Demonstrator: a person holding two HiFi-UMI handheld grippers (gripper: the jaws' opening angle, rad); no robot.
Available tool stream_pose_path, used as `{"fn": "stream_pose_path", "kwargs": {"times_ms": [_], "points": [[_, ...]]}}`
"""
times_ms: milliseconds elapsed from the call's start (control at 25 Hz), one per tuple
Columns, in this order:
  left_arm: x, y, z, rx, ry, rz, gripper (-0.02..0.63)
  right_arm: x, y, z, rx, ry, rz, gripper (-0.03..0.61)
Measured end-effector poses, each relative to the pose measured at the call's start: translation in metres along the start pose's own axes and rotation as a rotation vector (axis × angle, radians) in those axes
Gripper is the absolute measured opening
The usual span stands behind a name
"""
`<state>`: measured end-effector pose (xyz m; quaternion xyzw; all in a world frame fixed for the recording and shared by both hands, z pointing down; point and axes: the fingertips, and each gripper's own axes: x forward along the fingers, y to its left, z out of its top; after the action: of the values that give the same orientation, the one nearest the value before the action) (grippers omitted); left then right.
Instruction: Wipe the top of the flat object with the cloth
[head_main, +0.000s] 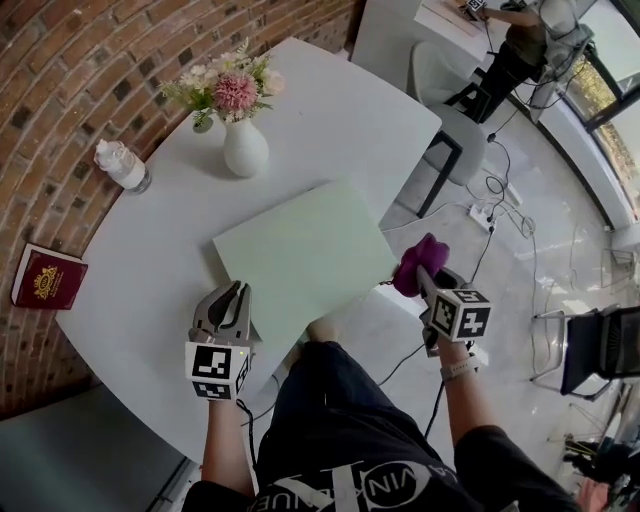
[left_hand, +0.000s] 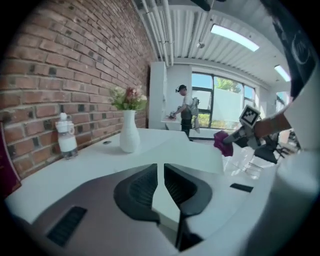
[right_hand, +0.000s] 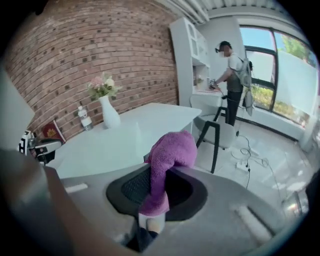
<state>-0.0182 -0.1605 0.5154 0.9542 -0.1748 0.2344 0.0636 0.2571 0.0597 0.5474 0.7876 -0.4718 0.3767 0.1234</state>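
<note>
A pale green flat board lies on the white round table. My left gripper sits at the board's near left edge. In the left gripper view its jaws stand almost together, with the board's thin edge running between them. My right gripper hangs just off the table's right side, beside the board's right corner. It is shut on a purple cloth. In the right gripper view the cloth droops forward over the jaws. The cloth is also visible in the left gripper view.
A white vase of flowers stands behind the board, and a plastic bottle is near the brick wall. A red book lies at the table's left edge. A chair and floor cables are at the right. A person stands at the back.
</note>
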Motion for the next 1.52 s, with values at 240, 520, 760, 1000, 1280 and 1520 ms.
{"fn": "stream_pose_path", "kwargs": {"times_ms": [240,520,760,1000,1280,1520], "points": [[0.025,-0.033,-0.024,0.036,0.226,-0.205,0.025,0.004,0.022,-0.057,0.142,0.041,0.026,0.058],[0.032,-0.043,-0.048,-0.017,0.326,-0.269,0.015,0.024,0.094,-0.074,0.048,0.09,0.209,0.058],[0.032,-0.046,-0.049,0.054,0.345,-0.251,0.012,0.016,0.153,-0.087,-0.259,0.147,0.291,0.058],[0.032,-0.042,-0.048,0.021,0.326,-0.22,0.012,0.005,0.215,-0.1,-0.384,0.184,0.435,0.058],[0.033,-0.044,-0.048,0.019,0.315,-0.195,0.012,-0.008,0.284,-0.124,-0.533,0.247,0.602,0.058],[0.033,-0.043,-0.048,0.011,0.319,-0.198,0.012,-0.014,0.308,-0.133,-0.594,0.301,0.68,0.058]]}}
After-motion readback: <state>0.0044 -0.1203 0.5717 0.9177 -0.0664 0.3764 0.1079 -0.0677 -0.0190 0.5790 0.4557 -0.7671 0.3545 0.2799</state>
